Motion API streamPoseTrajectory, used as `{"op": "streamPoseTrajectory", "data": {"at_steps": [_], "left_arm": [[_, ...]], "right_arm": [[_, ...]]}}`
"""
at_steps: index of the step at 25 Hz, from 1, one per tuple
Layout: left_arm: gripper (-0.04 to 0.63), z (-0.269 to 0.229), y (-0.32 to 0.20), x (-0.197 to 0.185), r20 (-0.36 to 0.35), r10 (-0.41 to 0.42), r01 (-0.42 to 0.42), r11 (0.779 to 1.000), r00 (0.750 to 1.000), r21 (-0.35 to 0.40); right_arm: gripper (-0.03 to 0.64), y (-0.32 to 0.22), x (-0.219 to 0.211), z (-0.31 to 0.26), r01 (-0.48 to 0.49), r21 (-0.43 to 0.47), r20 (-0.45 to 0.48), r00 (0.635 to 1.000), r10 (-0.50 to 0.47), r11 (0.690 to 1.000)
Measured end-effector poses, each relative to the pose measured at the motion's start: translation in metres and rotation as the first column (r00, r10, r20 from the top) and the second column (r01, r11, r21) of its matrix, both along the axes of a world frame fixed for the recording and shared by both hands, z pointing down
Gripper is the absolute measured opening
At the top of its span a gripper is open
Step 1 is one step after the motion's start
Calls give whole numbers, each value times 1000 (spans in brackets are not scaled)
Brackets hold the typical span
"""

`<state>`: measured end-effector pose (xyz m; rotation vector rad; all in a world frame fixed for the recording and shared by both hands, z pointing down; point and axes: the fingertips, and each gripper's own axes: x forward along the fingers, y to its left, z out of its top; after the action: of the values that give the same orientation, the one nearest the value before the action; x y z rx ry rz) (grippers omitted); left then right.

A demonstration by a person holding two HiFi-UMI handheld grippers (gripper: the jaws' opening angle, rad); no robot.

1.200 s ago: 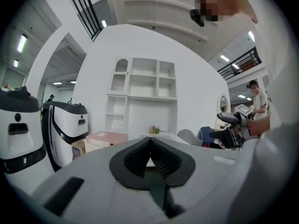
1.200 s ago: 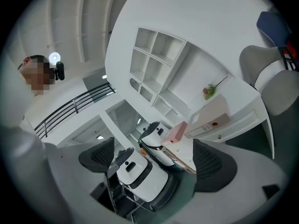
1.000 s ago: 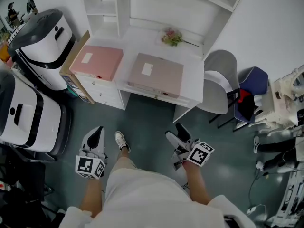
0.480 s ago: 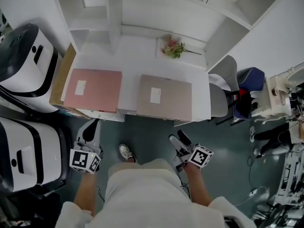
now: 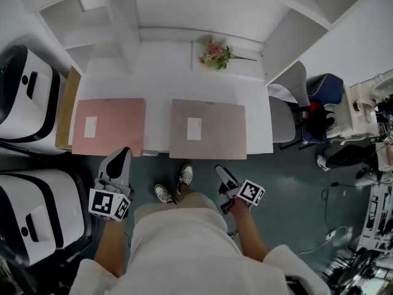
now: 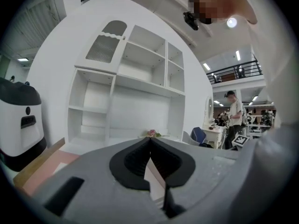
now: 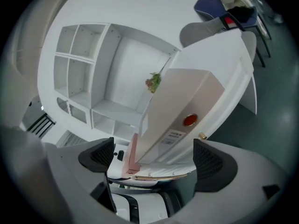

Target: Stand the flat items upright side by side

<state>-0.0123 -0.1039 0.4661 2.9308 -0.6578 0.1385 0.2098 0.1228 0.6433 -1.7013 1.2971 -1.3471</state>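
Note:
Two flat box files lie side by side on the white desk (image 5: 166, 72): a pink one (image 5: 109, 126) at the left and a beige one (image 5: 207, 129) at the right, each with a small white label. My left gripper (image 5: 121, 158) hovers just in front of the pink file's near edge, jaws shut with nothing between them. My right gripper (image 5: 220, 173) is below the beige file's near edge, jaws open and empty. In the right gripper view the beige file (image 7: 180, 111) lies ahead between the pads, the pink one (image 7: 131, 155) behind it.
A small flower sprig (image 5: 215, 53) lies at the desk's back under white shelves (image 5: 116, 17). White-and-black machines (image 5: 24, 91) stand at the left, a grey chair (image 5: 285, 103) at the right. The person's shoes (image 5: 175, 186) are between the grippers.
The view has moved closer over the desk. Both grippers have moved forward toward the files' near edges; the person has stepped in with both feet.

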Motion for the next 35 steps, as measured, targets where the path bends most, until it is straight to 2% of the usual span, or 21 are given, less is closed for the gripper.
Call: {"op": "streamPoseTrajectory", "data": {"at_steps": [2, 7, 16, 19, 21, 23, 27, 31, 35], "left_arm": [[15, -4, -8, 9, -3, -16, 15, 1000, 1000, -13], [15, -6, -22, 22, 41, -8, 9, 1000, 999, -9], [15, -3, -40, 29, 79, -34, 36, 999, 996, -24], [15, -3, -46, 27, 92, -46, 48, 999, 995, -21], [15, -2, -50, 25, 98, -54, 57, 998, 994, -22], [15, -2, -53, 22, 100, -62, 65, 998, 993, -23], [15, -2, -58, 23, 85, -62, 64, 998, 994, -23], [15, -4, -60, 25, 59, -47, 47, 999, 997, -9], [15, -5, -62, 27, 27, -40, 40, 999, 999, -11]], "right_arm": [[511, -4, 13, 26, -47, -21, 82, 995, 48, 999], [529, -17, 23, 66, -109, -38, 187, 976, 115, 993], [532, -45, 44, 82, -192, -1, 272, 944, 185, 981], [524, -51, 51, 83, -214, 23, 268, 942, 201, 976], [452, -54, 54, 80, -210, 46, 257, 947, 191, 977], [443, -54, 54, 78, -202, 45, 242, 952, 186, 978], [353, -49, 51, 67, -212, -1, 218, 954, 207, 977], [335, -46, 53, 43, -240, -9, 188, 953, 237, 971], [307, -53, 76, -4, -277, 41, 101, 957, 272, 960]]}}
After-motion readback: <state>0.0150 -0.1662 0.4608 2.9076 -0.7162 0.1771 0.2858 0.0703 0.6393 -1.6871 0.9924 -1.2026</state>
